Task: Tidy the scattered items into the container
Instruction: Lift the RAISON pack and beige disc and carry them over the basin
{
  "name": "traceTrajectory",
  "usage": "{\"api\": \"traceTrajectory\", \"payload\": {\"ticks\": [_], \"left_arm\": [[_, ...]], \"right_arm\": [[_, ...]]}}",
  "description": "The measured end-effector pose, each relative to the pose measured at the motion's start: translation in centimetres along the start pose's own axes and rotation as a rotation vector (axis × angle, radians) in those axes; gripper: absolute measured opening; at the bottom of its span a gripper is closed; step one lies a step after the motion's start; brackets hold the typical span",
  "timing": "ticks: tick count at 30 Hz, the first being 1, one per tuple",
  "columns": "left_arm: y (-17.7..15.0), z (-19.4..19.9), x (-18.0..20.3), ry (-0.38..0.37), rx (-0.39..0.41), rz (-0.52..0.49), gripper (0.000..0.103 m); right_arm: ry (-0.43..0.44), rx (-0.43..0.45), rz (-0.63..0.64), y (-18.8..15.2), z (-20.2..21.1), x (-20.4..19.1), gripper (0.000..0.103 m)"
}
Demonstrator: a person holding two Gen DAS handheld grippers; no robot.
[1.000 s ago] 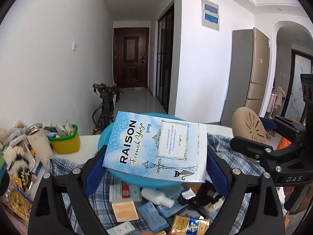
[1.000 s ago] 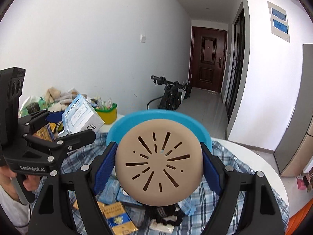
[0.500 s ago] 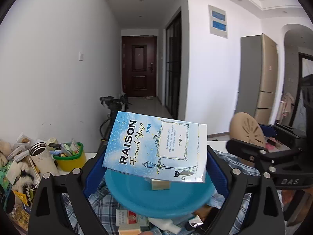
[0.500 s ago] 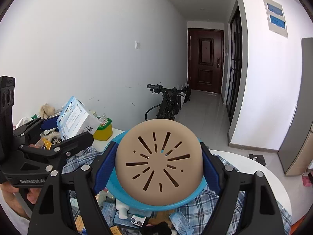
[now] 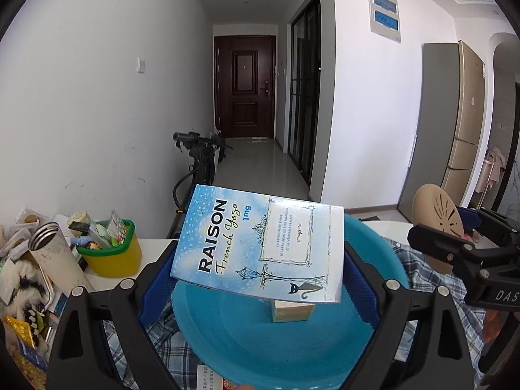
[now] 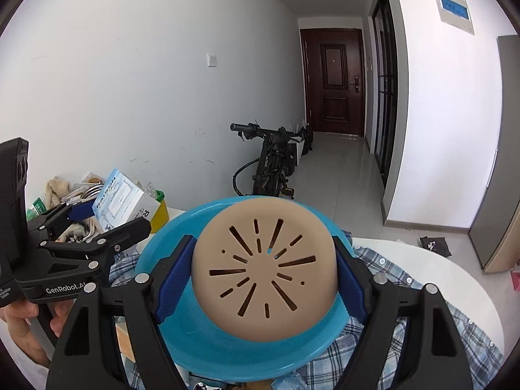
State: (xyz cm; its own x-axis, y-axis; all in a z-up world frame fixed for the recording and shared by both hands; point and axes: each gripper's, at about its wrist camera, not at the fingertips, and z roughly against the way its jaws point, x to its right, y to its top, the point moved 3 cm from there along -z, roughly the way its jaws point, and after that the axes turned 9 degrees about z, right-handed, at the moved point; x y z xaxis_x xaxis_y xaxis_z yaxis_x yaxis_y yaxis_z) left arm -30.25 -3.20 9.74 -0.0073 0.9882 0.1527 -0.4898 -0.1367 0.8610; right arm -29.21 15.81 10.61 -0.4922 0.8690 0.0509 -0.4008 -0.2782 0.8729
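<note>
My left gripper [image 5: 256,279] is shut on a light blue box [image 5: 260,243] printed "RAISON French Yogo", held flat over the blue basin [image 5: 260,341]. A small beige box [image 5: 291,310] lies inside the basin under it. My right gripper [image 6: 263,273] is shut on a round beige slotted lid [image 6: 265,273], held over the same blue basin [image 6: 227,354]. In the right wrist view the left gripper [image 6: 97,230] with its box [image 6: 122,200] shows at the left. The right gripper with the beige lid [image 5: 437,221] shows at the right of the left wrist view.
The basin rests on a plaid cloth [image 6: 422,341] over a white round table [image 6: 438,269]. A yellow and green tub [image 5: 112,253] of small items, a metal-rimmed cup [image 5: 52,253] and packets crowd the left. A bicycle [image 6: 273,162] stands beyond the table. A hand [image 6: 22,321] grips the left tool.
Both grippers have moved forward over the basin with their loads. The loose packets on the cloth have slipped out of view below, and the basin now fills the lower frames.
</note>
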Motion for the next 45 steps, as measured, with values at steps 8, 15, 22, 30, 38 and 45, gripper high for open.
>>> {"api": "traceTrajectory", "payload": {"ticks": [8,15,22,30,38,45], "left_arm": [[-0.5,-2.4,-0.6,0.013,-0.033,-0.012,0.094],[-0.9,-3.0,-0.4,0.025,-0.039,-0.016,0.094],[-1.0,-2.9,-0.5,0.026,-0.043,-0.021,0.094],[-1.1,-3.3,-0.5,0.045,-0.057,-0.026,0.094],[-1.2,-3.5,-0.5,0.041,-0.067,-0.005,0.094],[-1.2,-3.4,-0.5,0.048,-0.069,0.0,0.094]], "right_arm": [[-0.001,-0.056,0.027,-0.9,-2.6,-0.3,0.079],[0.012,-0.074,0.027,-1.2,-2.9,-0.8,0.079],[0.007,-0.061,0.036,-0.6,-2.7,-1.1,0.079],[0.012,-0.073,0.047,-0.5,-3.3,-1.9,0.079],[0.014,-0.076,0.045,-0.6,-3.4,-1.9,0.079],[0.013,-0.074,0.046,-0.6,-3.4,-1.9,0.079]]}}
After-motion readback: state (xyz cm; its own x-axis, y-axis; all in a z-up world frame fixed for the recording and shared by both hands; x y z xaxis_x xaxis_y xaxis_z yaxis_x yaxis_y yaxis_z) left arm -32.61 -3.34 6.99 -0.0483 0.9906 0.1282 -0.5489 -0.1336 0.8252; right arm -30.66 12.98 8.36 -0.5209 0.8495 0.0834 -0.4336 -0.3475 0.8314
